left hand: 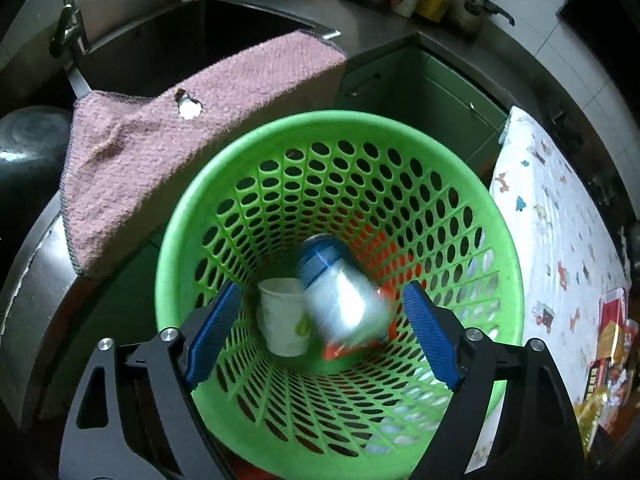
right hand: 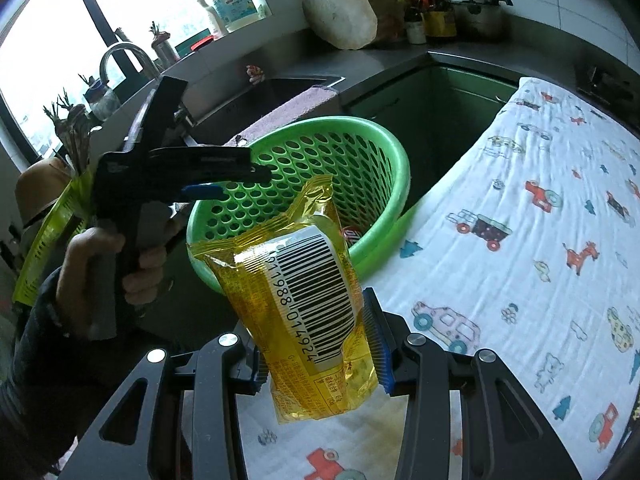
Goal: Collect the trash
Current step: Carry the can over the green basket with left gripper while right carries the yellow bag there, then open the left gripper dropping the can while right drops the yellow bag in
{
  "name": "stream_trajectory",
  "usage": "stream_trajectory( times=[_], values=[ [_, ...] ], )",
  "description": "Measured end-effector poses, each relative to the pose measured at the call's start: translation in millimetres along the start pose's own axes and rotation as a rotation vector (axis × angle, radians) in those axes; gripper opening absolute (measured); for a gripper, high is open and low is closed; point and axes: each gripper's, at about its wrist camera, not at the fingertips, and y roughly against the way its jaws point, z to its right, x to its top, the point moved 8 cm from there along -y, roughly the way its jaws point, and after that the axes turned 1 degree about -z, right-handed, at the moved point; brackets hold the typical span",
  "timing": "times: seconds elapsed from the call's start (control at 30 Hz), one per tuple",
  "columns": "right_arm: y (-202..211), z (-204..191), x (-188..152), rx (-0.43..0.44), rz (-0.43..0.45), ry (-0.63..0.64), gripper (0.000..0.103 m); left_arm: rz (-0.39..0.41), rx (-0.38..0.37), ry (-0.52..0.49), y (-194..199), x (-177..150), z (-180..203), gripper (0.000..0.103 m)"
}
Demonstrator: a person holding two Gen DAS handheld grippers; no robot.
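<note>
A green perforated basket (left hand: pixel 188 216) fills the left wrist view; it also shows in the right wrist view (right hand: pixel 384 152) beside the table. My left gripper (left hand: pixel 320 332) is open over its mouth. A blue and silver can (left hand: pixel 340 284), motion-blurred, is inside the basket below the open fingers, free of them. A white paper cup (left hand: pixel 282 320) and a red wrapper (left hand: pixel 340 350) lie at the basket's bottom. My right gripper (right hand: pixel 320 344) is shut on a yellow snack packet (right hand: pixel 304 292) with a barcode, held above the table edge near the basket.
A pink towel (left hand: pixel 160 152) hangs over the sink edge (left hand: pixel 280 20) behind the basket. A table with a white patterned cloth (right hand: pixel 520 240) lies to the right, with more wrappers (left hand: pixel 612 352) on it. Bottles and a pot (right hand: pixel 476 12) stand on the far counter.
</note>
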Motion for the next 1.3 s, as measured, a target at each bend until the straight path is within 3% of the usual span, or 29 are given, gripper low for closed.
stream_trajectory(
  times=[0.33,0.7,0.87,1.13,1.3],
  values=[
    [-23.8,-14.4,20.9,0.019,-0.010,-0.005,0.040,0.063,-0.001,0.023,32.6,-2.4,-15.9,0.083],
    [-53.2,-20.1,50.9,-0.020,-0.005,-0.001,0.040,0.073,0.005,0.062,43.2,-11.7,-38.9,0.085],
    [-69.8,-13.3,59.1,-0.004,-0.027,-0.060,0.041,0.076,-0.001,0.072,46.2,-14.4,-43.1,0.085],
    [-74.4,-8.1,68.1,0.000,-0.008,-0.090,0.068,0.070,0.000,0.083,43.4,-17.2,-47.3,0.086],
    [-63.2,-3.4,63.3,0.004,0.003,-0.089,0.071,0.068,-0.005,0.080,43.6,-18.4,-44.3,0.086]
  ],
)
